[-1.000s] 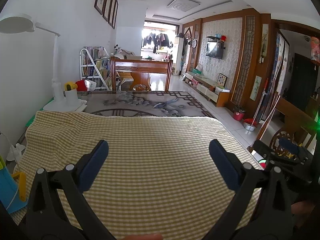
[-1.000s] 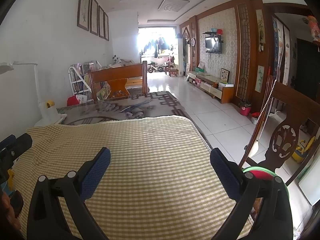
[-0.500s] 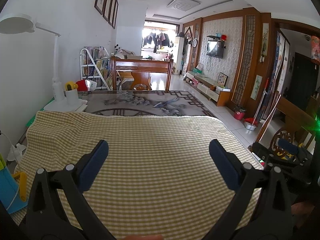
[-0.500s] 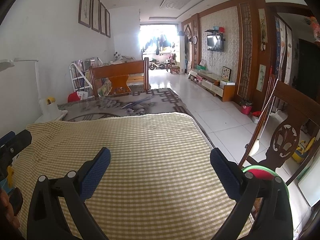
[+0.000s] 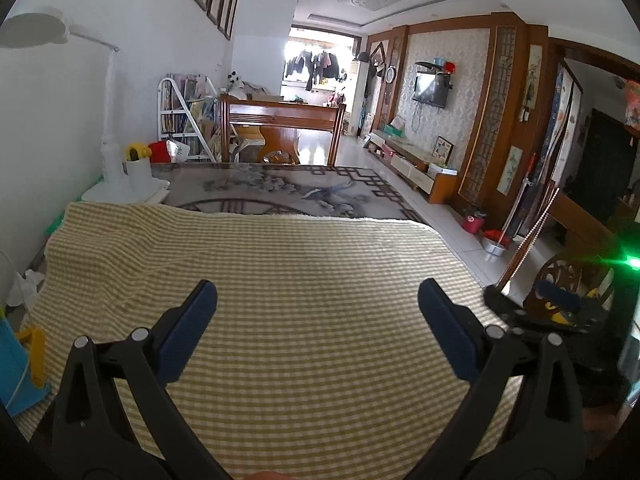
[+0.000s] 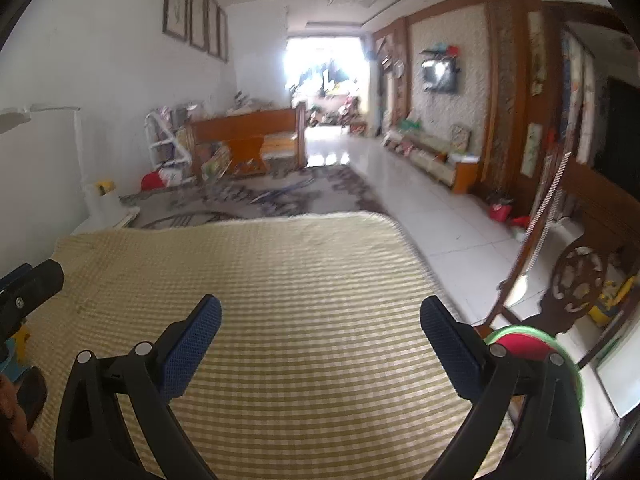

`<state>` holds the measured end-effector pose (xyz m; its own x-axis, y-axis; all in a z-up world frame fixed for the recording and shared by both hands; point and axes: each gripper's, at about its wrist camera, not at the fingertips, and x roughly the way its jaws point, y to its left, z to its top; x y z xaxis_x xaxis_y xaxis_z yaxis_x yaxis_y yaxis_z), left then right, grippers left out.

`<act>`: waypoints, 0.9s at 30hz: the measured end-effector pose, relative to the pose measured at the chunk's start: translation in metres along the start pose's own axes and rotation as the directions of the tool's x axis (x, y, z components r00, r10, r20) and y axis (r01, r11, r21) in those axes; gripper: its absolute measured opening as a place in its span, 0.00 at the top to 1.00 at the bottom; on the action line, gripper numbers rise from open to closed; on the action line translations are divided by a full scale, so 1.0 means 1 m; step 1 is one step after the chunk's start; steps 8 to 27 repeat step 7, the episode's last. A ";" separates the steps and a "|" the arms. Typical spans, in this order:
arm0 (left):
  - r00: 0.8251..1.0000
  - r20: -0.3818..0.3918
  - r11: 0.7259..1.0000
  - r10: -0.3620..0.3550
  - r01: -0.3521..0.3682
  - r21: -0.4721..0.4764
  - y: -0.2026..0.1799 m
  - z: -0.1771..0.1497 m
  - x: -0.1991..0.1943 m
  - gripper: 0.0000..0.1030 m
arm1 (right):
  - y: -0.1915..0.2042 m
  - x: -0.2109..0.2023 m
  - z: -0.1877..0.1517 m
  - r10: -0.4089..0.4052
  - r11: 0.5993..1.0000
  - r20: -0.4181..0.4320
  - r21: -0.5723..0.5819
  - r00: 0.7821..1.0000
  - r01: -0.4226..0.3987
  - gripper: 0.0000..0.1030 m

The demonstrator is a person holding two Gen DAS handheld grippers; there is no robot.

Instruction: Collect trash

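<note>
left claw (image 5: 316,308) spread, right claw (image 6: 320,324) spread (both empty)

A matt woven checked cloth (image 5: 304,280) covers the tabletop, the gripper fingers (image 6: 188,344) carry textured blue pads on matt black plastic, and the white floor tiles (image 6: 432,216) look glossy.

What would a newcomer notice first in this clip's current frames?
The yellow checked cloth fills the foreground of both views, bare of any trash. Over it, the left tool and the right tool hang wide open and hold nothing. A white desk lamp stands at the cloth's far left corner.
</note>
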<state>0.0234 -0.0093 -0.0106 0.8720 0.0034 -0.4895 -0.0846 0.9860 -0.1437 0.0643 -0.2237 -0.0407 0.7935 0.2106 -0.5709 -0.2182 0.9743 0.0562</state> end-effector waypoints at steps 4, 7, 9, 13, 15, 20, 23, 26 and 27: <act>0.997 0.019 0.997 0.073 -0.073 0.014 0.003 0.000 0.002 0.04 | 0.004 0.056 0.007 0.017 0.999 -0.160 -0.036 0.987 -0.023 0.07; 0.995 0.007 0.995 0.100 -0.100 -0.010 0.011 0.001 0.007 0.04 | 0.003 0.104 0.009 -0.013 0.996 -0.233 -0.085 0.972 -0.007 0.07; 0.995 0.007 0.995 0.100 -0.100 -0.010 0.011 0.001 0.007 0.04 | 0.003 0.104 0.009 -0.013 0.996 -0.233 -0.085 0.972 -0.007 0.07; 0.995 0.007 0.995 0.100 -0.100 -0.010 0.011 0.001 0.007 0.04 | 0.003 0.104 0.009 -0.013 0.996 -0.233 -0.085 0.972 -0.007 0.07; 0.995 0.007 0.995 0.100 -0.100 -0.010 0.011 0.001 0.007 0.04 | 0.003 0.104 0.009 -0.013 0.996 -0.233 -0.085 0.972 -0.007 0.07; 0.995 0.007 0.995 0.100 -0.100 -0.010 0.011 0.001 0.007 0.04 | 0.003 0.104 0.009 -0.013 0.996 -0.233 -0.085 0.972 -0.007 0.07; 0.995 0.007 0.995 0.100 -0.100 -0.010 0.011 0.001 0.007 0.04 | 0.003 0.104 0.009 -0.013 0.996 -0.233 -0.085 0.972 -0.007 0.07; 0.995 0.007 0.995 0.100 -0.100 -0.010 0.011 0.001 0.007 0.04 | 0.003 0.104 0.009 -0.013 0.996 -0.233 -0.085 0.972 -0.007 0.07; 0.995 0.007 0.995 0.100 -0.100 -0.010 0.011 0.001 0.007 0.04 | 0.003 0.104 0.009 -0.013 0.996 -0.233 -0.085 0.972 -0.007 0.07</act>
